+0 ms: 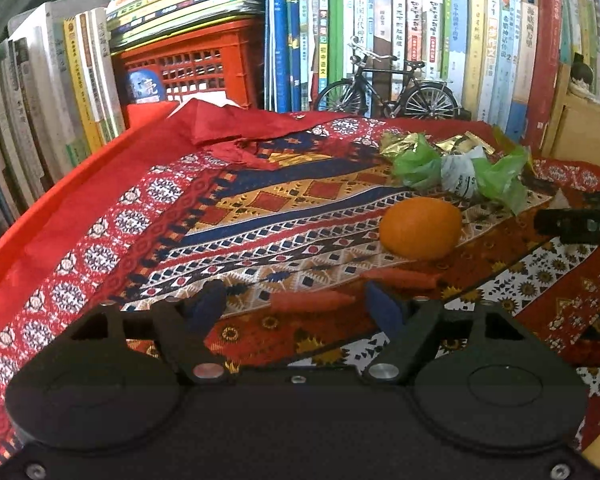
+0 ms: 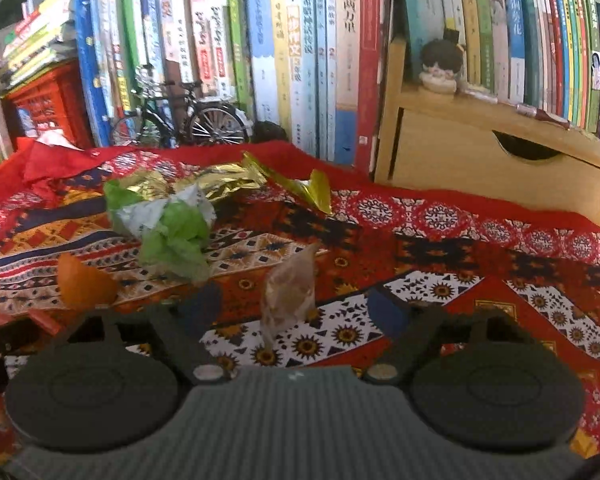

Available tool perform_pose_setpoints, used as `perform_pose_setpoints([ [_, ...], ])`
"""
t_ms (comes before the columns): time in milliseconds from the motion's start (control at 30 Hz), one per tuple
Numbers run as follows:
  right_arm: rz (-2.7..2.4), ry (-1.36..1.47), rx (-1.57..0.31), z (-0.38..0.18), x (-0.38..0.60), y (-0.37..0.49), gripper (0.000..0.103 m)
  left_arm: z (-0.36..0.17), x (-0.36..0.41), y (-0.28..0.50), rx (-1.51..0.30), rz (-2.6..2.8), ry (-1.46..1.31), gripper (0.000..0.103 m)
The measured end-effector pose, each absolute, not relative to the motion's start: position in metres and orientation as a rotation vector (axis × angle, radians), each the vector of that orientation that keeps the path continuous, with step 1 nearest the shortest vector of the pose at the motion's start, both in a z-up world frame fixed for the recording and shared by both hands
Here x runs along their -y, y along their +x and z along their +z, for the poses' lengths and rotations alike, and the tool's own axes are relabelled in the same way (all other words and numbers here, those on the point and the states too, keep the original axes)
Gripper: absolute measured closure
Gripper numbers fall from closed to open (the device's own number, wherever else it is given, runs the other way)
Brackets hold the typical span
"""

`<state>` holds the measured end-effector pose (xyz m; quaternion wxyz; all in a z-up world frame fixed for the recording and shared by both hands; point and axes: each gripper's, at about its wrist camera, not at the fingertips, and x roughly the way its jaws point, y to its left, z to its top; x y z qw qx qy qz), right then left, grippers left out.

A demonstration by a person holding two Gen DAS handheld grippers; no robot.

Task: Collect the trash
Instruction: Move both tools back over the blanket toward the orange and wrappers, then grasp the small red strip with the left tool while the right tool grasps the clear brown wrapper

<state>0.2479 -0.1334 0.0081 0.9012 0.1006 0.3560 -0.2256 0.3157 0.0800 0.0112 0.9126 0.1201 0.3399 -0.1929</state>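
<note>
On the patterned red cloth (image 1: 260, 208), my left gripper (image 1: 296, 306) is open, low over the cloth. Two small orange-red scraps (image 1: 312, 300) lie at its fingertips. An orange (image 1: 420, 232) sits just beyond, ahead and to the right. Farther back lies a crumpled green-and-white wrapper (image 1: 456, 172) with gold foil (image 1: 404, 140) behind it. My right gripper (image 2: 294, 308) is also open. A translucent brownish wrapper (image 2: 288, 300) stands between its fingers, touching neither. In the right wrist view the orange (image 2: 84, 284) is at the left, with the green-and-white wrapper (image 2: 168, 224) and gold foil (image 2: 220, 180) beyond.
Upright books (image 1: 380, 20) line the back. A red crate (image 1: 188, 64) and a model bicycle (image 1: 384, 88) stand in front of them. A wooden drawer box (image 2: 480, 160) with a small figurine (image 2: 440, 64) on top is at the right. Crumpled red paper (image 1: 220, 124) lies at the back left.
</note>
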Motion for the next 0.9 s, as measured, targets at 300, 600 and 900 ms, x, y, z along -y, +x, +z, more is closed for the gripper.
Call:
perform_pose_setpoints([
  [300, -0.452, 0.182, -0.73, 0.004, 0.128, 0.253, 0.065, 0.012, -0.073, 0.306, -0.681, -0.445, 0.254, 0.06],
  [600, -0.427, 0.162, -0.723, 0.01, 0.123, 0.248, 0.076, 0.017, -0.078, 0.305, -0.69, -0.422, 0.218, 0.061],
  [900, -0.394, 0.149, -0.689, 0.036, 0.107, 0.226, 0.086, 0.04, -0.103, 0.288, -0.673, -0.404, 0.191, 0.061],
])
